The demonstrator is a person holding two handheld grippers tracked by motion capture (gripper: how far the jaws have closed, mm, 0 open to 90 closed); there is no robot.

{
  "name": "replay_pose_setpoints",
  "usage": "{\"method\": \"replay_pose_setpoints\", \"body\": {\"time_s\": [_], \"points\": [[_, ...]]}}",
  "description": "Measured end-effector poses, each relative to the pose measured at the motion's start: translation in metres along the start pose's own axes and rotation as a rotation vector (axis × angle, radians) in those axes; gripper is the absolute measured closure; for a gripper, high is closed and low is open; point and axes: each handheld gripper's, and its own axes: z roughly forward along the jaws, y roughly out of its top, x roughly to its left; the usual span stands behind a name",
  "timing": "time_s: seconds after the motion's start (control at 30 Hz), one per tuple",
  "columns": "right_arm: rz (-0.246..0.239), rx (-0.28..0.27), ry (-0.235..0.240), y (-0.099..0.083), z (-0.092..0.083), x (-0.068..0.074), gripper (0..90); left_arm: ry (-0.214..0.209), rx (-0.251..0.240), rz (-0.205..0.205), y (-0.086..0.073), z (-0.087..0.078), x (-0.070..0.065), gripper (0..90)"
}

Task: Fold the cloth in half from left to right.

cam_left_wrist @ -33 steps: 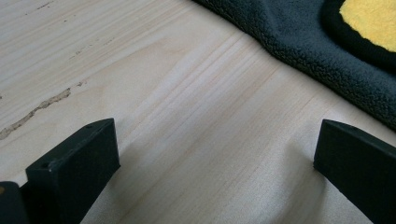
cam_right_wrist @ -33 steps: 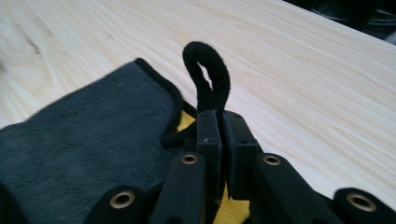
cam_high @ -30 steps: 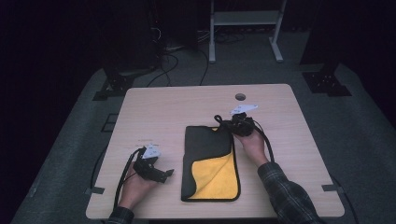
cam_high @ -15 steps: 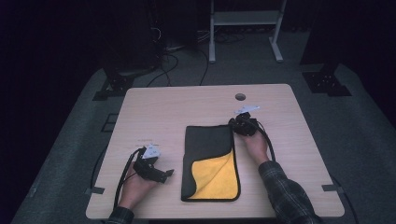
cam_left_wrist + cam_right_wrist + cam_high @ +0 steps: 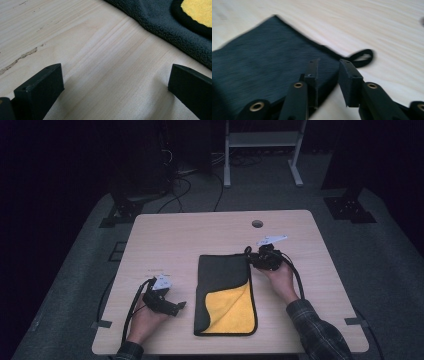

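Now right gripper (image 5: 328,75), fingers narrow and empty, sits at cloth (image 5: 222,292) far corner by its loop (image 5: 362,58), likely to pinch it. Left gripper (image 5: 162,302), fingers wide, waits on bench (image 5: 200,232) beside cloth.

Worktop (image 5: 200,235): we find open passage across the 12 o'clock half and 9 o'clock side. Folded cloth (image 5: 220,280) lies low at centre; cable hole (image 5: 257,224) toward 12 o'clock.
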Motion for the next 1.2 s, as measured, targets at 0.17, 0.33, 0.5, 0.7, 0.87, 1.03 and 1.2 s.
{"method": "replay_pose_setpoints", "body": {"time_s": [0.17, 0.33, 0.5, 0.7, 0.87, 1.03, 1.2], "points": [[-0.067, -0.001, 0.077, 0.002, -0.006, 0.026, 66.2, 0.000, 0.000, 0.000, 0.000, 0.000, 0.000, 0.0], [-0.111, -0.003, 0.152, 0.001, -0.007, 0.048, 64.6, 0.000, 0.000, 0.000, 0.000, 0.000, 0.000, 0.0], [-0.177, 0.011, 0.232, 0.000, 0.000, 0.075, 61.0, 0.000, -0.002, -0.004, 0.000, 0.000, 0.000, 0.0], [-0.235, 0.032, 0.289, 0.003, 0.015, 0.103, 57.4, 0.000, -0.002, -0.004, 0.000, 0.000, 0.000, 0.0], [-0.250, 0.053, 0.318, 0.004, 0.028, 0.118, 56.4, 0.000, -0.002, -0.004, 0.000, 0.000, 0.000, 0.0], [-0.271, 0.084, 0.327, 0.003, 0.043, 0.130, 54.0, 0.000, -0.002, -0.002, 0.000, 0.000, 0.000, 0.0], [-0.307, 0.131, 0.327, -0.002, 0.054, 0.136, 52.2, -0.001, -0.001, 0.000, 0.000, 0.000, 0.000, 0.0]]}}
